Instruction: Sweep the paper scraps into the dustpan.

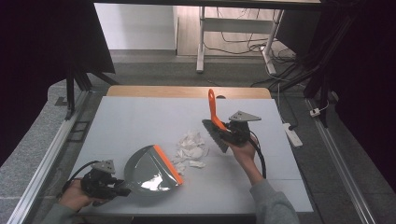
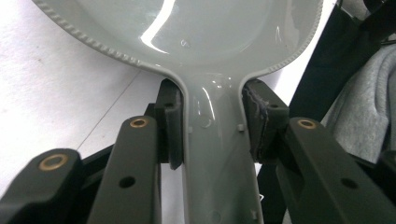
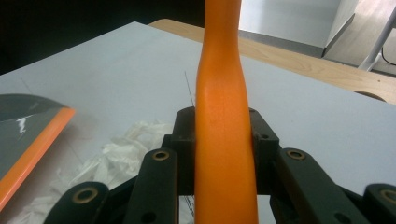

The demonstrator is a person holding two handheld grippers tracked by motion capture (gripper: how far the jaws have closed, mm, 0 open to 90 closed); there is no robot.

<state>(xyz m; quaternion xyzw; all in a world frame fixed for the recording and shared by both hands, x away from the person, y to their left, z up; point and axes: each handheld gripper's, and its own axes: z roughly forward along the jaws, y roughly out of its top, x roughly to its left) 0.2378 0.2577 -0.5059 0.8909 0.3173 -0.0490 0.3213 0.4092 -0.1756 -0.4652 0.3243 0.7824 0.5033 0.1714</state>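
High view: we see paper scraps [image 1: 190, 150] mid-frame, between dustpan [image 1: 152, 170] and brush [image 1: 215, 125].
Left gripper [image 1: 122, 191]: jaws clamped on dustpan handle.
Right gripper [image 1: 224, 128]: jaws clamped on brush handle.
Risk: we judge a hard sweep scatters scraps past the pan's orange lip.

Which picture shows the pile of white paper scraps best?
The high view: the whole pile of white paper scraps lies between the dustpan and the brush. The right gripper view catches part of it, low and left. The left gripper view looks at the dustpan handle.
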